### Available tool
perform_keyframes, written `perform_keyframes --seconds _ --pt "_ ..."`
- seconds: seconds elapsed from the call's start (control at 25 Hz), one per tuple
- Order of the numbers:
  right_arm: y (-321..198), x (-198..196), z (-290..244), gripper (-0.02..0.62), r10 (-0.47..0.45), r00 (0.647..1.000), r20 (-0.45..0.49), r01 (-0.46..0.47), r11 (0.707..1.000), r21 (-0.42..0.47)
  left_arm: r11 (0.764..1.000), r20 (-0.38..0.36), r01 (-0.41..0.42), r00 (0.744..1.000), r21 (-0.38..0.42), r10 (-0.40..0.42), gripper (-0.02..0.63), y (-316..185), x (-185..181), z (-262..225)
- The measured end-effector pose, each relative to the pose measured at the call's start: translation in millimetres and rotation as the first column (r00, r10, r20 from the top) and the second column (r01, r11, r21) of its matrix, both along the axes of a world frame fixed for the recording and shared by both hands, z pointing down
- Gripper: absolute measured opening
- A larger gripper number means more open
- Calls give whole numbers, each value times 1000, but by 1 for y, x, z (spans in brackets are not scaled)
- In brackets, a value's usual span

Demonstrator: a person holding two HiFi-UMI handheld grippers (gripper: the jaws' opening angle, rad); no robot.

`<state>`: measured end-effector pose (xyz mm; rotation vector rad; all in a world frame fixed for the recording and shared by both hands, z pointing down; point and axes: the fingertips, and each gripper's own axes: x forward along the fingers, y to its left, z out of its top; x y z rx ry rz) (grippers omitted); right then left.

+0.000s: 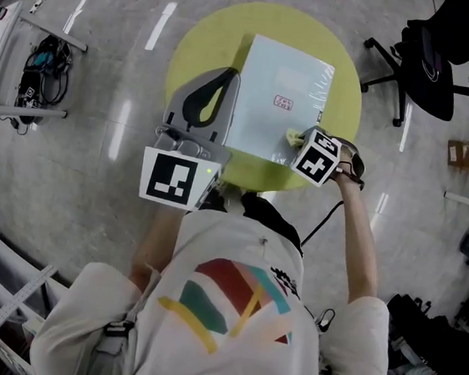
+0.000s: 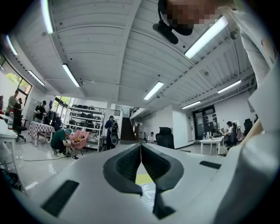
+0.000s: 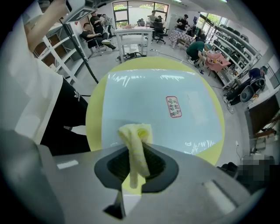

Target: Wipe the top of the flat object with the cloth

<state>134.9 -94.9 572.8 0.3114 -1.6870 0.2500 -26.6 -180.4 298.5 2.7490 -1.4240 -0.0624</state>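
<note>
Right gripper view shows the right hand-held gripper (image 3: 136,162) clamped on a yellow cloth (image 3: 134,142), the cloth's bunched end at the near edge of the pale blue flat box (image 3: 153,87); the box fills mid-frame on the round yellow tabletop (image 3: 97,118) and stretches up-frame from the jaws, so the wipe probably runs that way; the left hand-held gripper (image 2: 141,153) is closed on nothing; the box's red label (image 3: 173,106) is too small to read.
</note>
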Motion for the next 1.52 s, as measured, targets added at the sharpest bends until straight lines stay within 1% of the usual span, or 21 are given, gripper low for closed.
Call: perform_keyframes --seconds 0.24,0.44,0.72,0.84,0.96,1.12,1.2,1.28,1.4,1.52 --pt "39 -10 0 28 4 1000 21 -3 999 -38 1000 -9 -7 1000 6 7 15 4 -1 -1" --pt "58 -16 -1 28 16 999 32 -14 998 -65 1000 -19 -14 1000 7 14 15 6 -1 -2" --pt "71 -19 0 28 27 999 37 -24 997 -78 1000 -31 -24 999 13 24 15 5 3 -4" --pt "74 -19 0 28 32 998 45 -28 996 -88 999 -38 -22 999 28 24 15 3 4 -7" --pt "76 -20 0 28 42 998 54 -36 994 -100 999 -34 -30 999 19 31 15 3 5 -5" --pt "72 -16 -5 28 57 996 67 -49 993 -107 999 -43 -15 999 37 16 15 1 4 -7" --pt "62 -11 -12 28 79 994 79 -72 994 -85 999 -46 -7 999 34 8 15 0 1 -5" --pt "44 -6 -26 28 101 990 98 -98 994 -37 1000 -42 -4 999 21 5 15 -1 -3 -2" --pt "0 2 -57 28 116 986 119 -127 988 85 1000 -37 7 999 28 -6 15 -4 -5 -1" --pt "-50 4 -85 28 100 988 117 -124 967 221 1000 -22 21 1000 22 -20 15 -6 -8 6"
